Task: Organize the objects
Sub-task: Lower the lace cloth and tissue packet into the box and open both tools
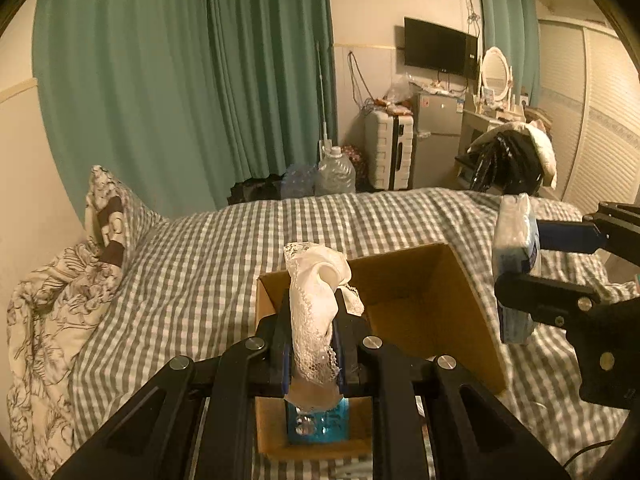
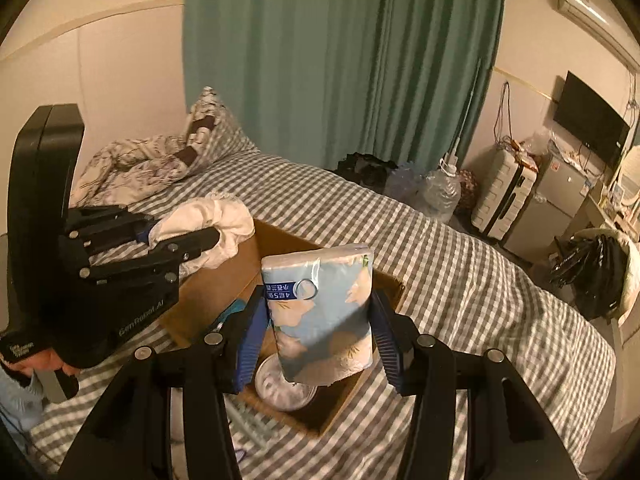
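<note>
Two black grippers: the left gripper [image 1: 314, 344] and the right gripper [image 2: 320, 344]. One open cardboard box [image 1: 472, 308]. One white lace-edged cloth [image 1: 316, 292]. One blue floral tissue pack [image 2: 324, 312]. One round white container [image 2: 280, 386] inside the box. One blue item [image 1: 318, 424] in the box. Two clear water jugs [image 1: 336, 174] on the floor. One suitcase [image 1: 388, 148]. One wall television [image 1: 440, 48].

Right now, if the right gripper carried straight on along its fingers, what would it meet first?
Probably the cardboard box. The right gripper, shut on the tissue pack, points toward the box opening, so the pack would enter first, toward the round white item inside. Depth is unclear.
</note>
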Tool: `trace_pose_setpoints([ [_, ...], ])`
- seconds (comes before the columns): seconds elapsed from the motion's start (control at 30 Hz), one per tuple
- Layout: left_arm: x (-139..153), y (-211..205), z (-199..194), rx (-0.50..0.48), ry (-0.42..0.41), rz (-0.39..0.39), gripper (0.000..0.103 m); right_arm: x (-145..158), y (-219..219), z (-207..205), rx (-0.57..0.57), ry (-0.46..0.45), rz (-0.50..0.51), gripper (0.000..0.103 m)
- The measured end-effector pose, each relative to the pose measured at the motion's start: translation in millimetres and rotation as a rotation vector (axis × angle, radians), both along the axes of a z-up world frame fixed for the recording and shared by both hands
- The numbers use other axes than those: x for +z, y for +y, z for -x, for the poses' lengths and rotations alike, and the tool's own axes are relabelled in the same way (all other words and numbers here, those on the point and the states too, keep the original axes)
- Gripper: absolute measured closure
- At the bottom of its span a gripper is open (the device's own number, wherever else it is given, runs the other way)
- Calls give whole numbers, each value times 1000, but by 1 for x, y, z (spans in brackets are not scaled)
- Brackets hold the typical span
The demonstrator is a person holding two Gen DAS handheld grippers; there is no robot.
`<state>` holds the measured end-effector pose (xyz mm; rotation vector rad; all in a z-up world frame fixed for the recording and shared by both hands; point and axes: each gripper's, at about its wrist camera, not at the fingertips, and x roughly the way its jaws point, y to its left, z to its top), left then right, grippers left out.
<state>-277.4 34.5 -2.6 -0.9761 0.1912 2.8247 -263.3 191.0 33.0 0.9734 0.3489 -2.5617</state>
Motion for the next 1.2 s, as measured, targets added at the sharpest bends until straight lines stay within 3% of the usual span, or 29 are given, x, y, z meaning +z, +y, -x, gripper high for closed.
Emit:
trace_pose_setpoints([
  [0.23, -37, 3, 37, -37, -55, -10, 88, -34, -1, 36, -32, -36, 7, 53],
  [0.5, -77, 2, 54, -84, -120, 19, 88, -77, -2, 66, -41, -100, 6, 53],
  [0.7, -89, -2, 55, -97, -168, -7, 85, -82, 3, 67, -47, -107, 28, 50],
  [0.77, -88, -2, 51, -98, -169, -8, 76, -77, 8, 64, -61, -103, 54, 41],
  [0.83, -85, -3, 48, -94, -164, -11, 47, -71, 14, 61, -74, -86, 84, 28],
  [0.9, -79, -5, 38, -70, -147, -17, 32, -60, 20, 54, -99, -65, 114, 23],
  [1.0, -65, -7, 26, -59, -134, -25, 26, -39, 29, 39, -120, -34, 135, 21],
  [1.13, -36, -12, 1, -11, -82, -39, 9, -6, 39, 12, -129, 11, 129, 19],
  [1.2, -18, -15, -14, -4, -54, -55, 8, 14, 41, -7, -132, 47, 104, 18],
])
